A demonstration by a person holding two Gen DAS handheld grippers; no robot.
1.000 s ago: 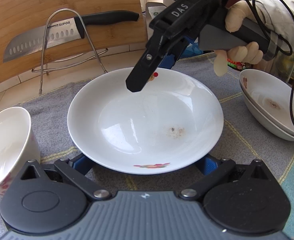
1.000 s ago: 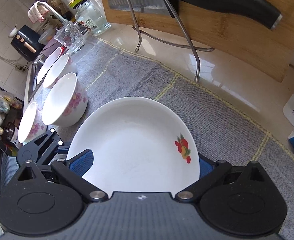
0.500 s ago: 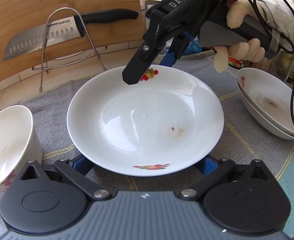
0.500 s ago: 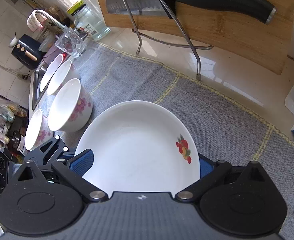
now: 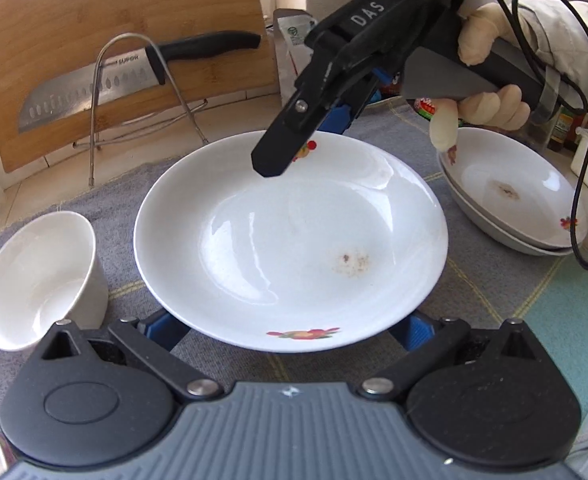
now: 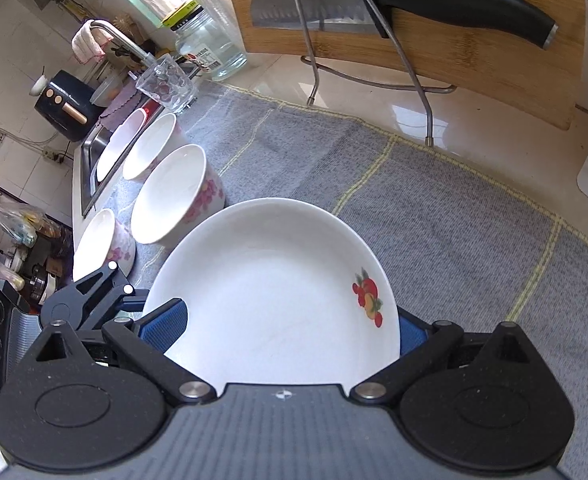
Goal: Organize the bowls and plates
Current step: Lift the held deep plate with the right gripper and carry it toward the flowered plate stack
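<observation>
A white plate (image 5: pixel 289 240) with fruit prints sits in the middle of a grey mat (image 6: pixel 434 200) on a kitchen counter, caught between two hand-held tools. The left gripper (image 5: pixel 289 330) reaches from the near edge, its blue pads wide apart on either side of the plate's rim; whether they touch it cannot be told. The right gripper (image 5: pixel 334 120), held in a gloved hand (image 5: pixel 490 100), angles down over the far rim, and its own camera shows its jaws likewise spread, flanking the plate without clearly pinching it.

The risk is a slip: glazed china gripped at the rim by two narrow pads could tilt and slide out, and with two tools on one plate an uneven lift might twist it free. A stack of two plates (image 5: pixel 514 196) waits near the right edge of the mat, close enough to be chipped by a careless set-down. A white bowl (image 5: pixel 37 280) stands just beside the plate on the left and could be knocked. A knife (image 5: pixel 133 80) rests on a rack (image 5: pixel 105 92) behind.
</observation>
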